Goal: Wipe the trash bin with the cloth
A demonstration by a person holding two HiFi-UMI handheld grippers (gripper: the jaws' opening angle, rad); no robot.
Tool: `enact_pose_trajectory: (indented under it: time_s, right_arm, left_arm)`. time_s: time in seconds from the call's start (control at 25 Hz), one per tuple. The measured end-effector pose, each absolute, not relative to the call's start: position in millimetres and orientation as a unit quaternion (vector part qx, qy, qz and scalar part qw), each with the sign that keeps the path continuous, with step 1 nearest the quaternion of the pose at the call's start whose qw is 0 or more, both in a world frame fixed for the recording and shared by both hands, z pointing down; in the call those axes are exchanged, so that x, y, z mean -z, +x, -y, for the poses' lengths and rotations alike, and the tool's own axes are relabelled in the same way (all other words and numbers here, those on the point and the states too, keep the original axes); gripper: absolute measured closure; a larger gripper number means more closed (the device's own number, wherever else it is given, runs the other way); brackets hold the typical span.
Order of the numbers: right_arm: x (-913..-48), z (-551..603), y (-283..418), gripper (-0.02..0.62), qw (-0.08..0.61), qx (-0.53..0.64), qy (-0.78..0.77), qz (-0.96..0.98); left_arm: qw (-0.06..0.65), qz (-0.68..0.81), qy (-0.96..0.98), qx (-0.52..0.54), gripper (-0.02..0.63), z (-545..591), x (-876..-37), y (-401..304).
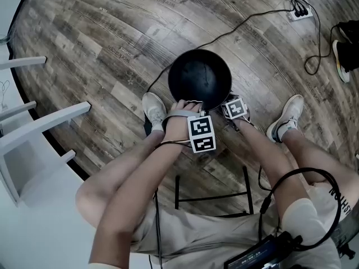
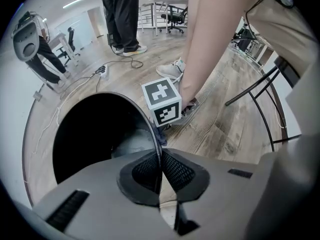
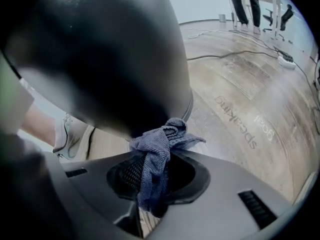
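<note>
The left gripper (image 2: 160,173) is clenched on the thin rim of the trash bin (image 2: 146,118). The right gripper (image 3: 150,179) grasps a bunched blue-grey cloth (image 3: 159,143), whose free end touches the bin's dark outer wall just under the rim. The bin stands on the wooden floor (image 1: 106,49) between the person's shoes; to wipe well, I would brace the rim firmly and drag the cloth around the wall under steady pressure, so that only cloth meets the bin.

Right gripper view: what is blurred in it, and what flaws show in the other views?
Right gripper view: the close trash bin is blurred, the cloth sharp; left gripper view: the bin's inside is nearly black; head view: floor planks curve, wide-angle.
</note>
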State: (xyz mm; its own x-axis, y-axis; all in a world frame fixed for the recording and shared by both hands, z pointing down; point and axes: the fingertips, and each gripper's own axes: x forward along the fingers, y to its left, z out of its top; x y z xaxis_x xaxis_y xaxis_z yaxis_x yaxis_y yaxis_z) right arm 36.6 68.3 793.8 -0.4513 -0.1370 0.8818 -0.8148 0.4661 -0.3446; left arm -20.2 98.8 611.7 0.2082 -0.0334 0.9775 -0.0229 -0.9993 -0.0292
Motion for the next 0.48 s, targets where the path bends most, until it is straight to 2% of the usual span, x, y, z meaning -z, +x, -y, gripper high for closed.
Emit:
enact_pose_trajectory:
  time_s: [0.28,0.48]
  right_arm:
    - [-769.3,-71.2,51.4,0.518,0.425,-0.389,0.313,0.755]
    - [-728.7,-77.3,65.5,0.518,0.423,-0.350,0.292,0.783]
  left_arm:
    - [-0.012,-0.028,-0.771,0.636,0.584,-99.2,-613.0,-21.0]
    - [-0.073,-0.065,-0.761,0.642,0.584,-96.1,-614.7,-18.2]
